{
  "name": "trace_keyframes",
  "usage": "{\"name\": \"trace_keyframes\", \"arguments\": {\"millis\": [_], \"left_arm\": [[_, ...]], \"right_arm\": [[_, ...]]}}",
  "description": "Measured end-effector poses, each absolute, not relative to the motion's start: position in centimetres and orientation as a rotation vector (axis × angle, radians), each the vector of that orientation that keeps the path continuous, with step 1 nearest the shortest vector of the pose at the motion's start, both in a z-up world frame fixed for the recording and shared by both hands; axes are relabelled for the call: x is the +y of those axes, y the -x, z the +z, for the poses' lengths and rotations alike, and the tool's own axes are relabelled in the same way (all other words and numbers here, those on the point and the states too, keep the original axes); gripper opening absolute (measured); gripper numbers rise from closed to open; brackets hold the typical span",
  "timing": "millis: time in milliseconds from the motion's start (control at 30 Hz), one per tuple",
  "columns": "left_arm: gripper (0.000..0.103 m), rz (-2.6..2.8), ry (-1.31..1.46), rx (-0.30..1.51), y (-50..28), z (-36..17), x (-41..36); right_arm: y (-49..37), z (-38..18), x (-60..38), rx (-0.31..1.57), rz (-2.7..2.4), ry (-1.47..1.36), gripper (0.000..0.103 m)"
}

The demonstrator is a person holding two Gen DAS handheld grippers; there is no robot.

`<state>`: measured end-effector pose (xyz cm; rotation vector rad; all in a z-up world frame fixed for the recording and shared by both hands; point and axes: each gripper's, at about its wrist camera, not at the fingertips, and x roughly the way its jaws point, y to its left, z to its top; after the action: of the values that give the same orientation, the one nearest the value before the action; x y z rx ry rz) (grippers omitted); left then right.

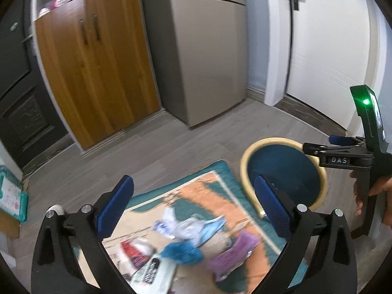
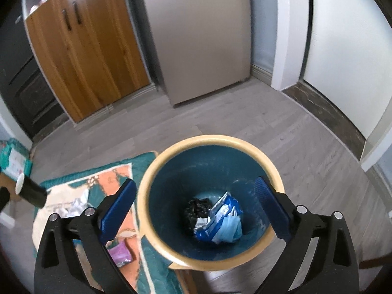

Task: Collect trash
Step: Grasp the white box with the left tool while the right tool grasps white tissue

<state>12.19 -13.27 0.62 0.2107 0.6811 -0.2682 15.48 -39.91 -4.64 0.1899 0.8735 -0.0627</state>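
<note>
Trash (image 1: 186, 240) on patterned rug (image 1: 215, 171) | grey wood floor (image 2: 245, 112) | bin (image 2: 210, 142) beside rug

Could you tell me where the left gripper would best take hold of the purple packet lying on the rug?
Probably from above. The purple packet lies flat on the rug at the pile's right edge, beside the blue crumpled piece. Its far end is clear of other trash, so pinch across that end with the left gripper, whose jaws are open and empty.
</note>
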Motion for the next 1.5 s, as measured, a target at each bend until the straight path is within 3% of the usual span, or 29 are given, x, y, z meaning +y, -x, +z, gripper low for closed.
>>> {"name": "trace_keyframes", "arguments": {"millis": [333,967,1233,1500], "left_arm": [[0.097,-0.139,-0.212,0.685,-10.3,1.3,-4.8],[0.097,-0.010,-0.023,0.807,-11.6,-4.0,4.8],[0.097,0.002,-0.061,0.888,-13.4,-7.1,5.9],[0.097,-0.065,-0.120,0.950,-15.0,-10.6,4.1]], "right_arm": [[-14.4,-3.1,-36.3,0.852,-0.006,-0.132,0.097],[-16.6,-5.2,-27.8,0.979,0.087,-0.174,0.098],[-18.4,-8.7,-23.6,1.080,0.154,-0.249,0.098],[-19.3,-10.8,-20.4,1.112,0.237,-0.147,0.097]]}}
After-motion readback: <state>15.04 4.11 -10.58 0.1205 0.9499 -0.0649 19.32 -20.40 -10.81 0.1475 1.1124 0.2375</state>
